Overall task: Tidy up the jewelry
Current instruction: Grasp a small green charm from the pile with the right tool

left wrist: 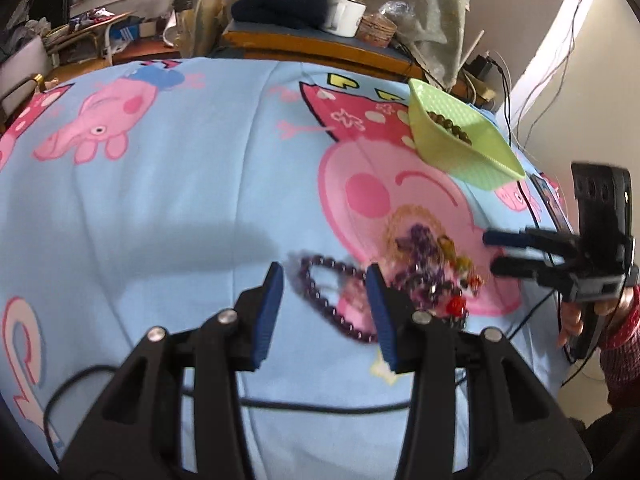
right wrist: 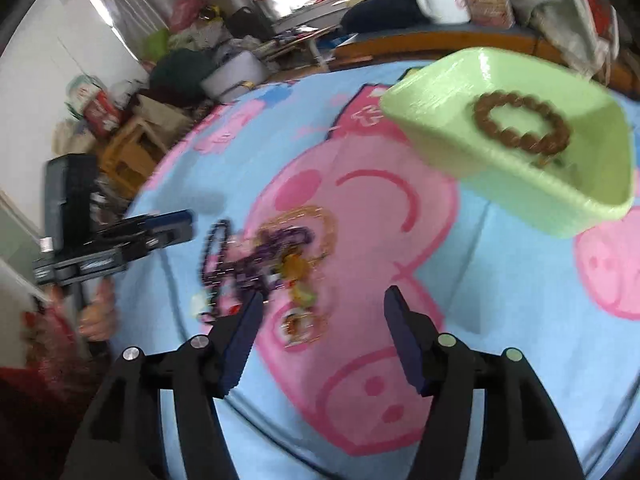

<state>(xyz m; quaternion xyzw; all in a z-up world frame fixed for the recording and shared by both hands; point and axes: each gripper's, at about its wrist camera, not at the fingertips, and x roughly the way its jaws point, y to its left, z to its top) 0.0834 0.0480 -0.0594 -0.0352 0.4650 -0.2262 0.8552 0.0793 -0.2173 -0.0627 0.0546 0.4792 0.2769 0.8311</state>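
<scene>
A tangled pile of jewelry (left wrist: 428,264) (right wrist: 280,256) lies on a light blue cartoon bedsheet (left wrist: 180,184): purple beads, a gold chain, amber and red pieces. A dark purple bead bracelet (left wrist: 344,322) (right wrist: 216,240) lies at the pile's left edge. My left gripper (left wrist: 324,280) (right wrist: 189,225) hovers open above that bracelet, its pads clear of it. To the pile's right, my right gripper (right wrist: 325,298) (left wrist: 490,253) is open with nothing between its fingers. Behind the pile a green tray (left wrist: 452,152) (right wrist: 520,184) holds a brown bead bracelet (left wrist: 448,124) (right wrist: 520,124).
A black cable (left wrist: 320,404) runs across the sheet near the front. A phone (left wrist: 552,200) lies by the tray. A hand (left wrist: 572,316) in a red sleeve holds the right gripper. Behind the bed, a wooden table carries a white mug (left wrist: 344,16) (right wrist: 444,0) and clutter.
</scene>
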